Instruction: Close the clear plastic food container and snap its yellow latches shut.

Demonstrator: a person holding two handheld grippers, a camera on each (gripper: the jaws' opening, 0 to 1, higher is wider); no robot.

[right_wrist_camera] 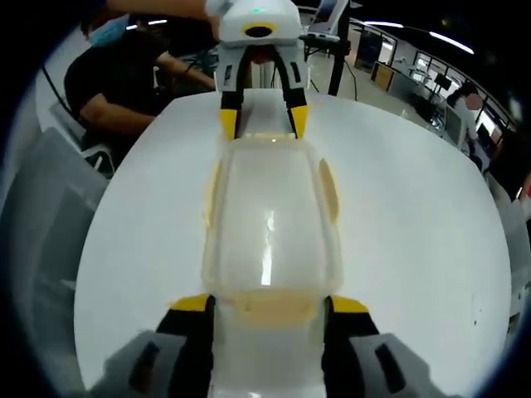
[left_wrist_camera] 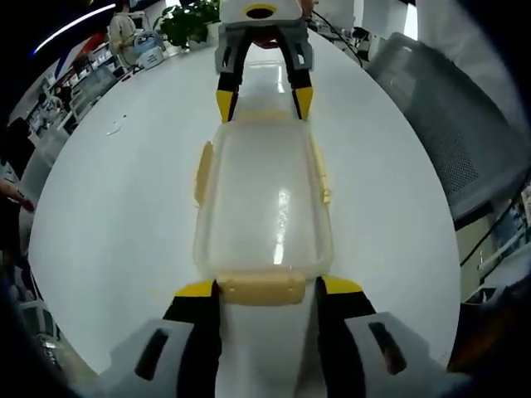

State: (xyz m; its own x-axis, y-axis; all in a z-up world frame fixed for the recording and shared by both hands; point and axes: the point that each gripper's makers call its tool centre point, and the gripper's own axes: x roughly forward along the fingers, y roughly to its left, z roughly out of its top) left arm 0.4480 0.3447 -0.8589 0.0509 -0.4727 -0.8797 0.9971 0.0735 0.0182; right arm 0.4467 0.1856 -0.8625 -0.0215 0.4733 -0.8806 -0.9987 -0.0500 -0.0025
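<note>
Evidently the white table (left_wrist_camera: 124,215) serves as a brace: the clear container (left_wrist_camera: 261,199) lies lengthwise between two opposed tools. Each gripper, left (left_wrist_camera: 261,288) and right (right_wrist_camera: 265,305), stands jaws apart astride an end latch (left_wrist_camera: 261,288), apparently to press it shut; side latches (left_wrist_camera: 202,172) look unsnapped.

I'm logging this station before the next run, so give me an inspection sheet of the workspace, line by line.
Surface: white round table, glossy, bare around the work.
Job's things: clear plastic container with its lid on; yellow latches on the long sides flare outward; end latch sits between the left gripper's jaws.
Clutter: small pale scrap near the table's edge.
Grippers: left gripper and right gripper each straddle one end of the container, jaws open.
Cables: dark cables past the far edge.
Surroundings: potted plant, grey bin, seated person.
</note>
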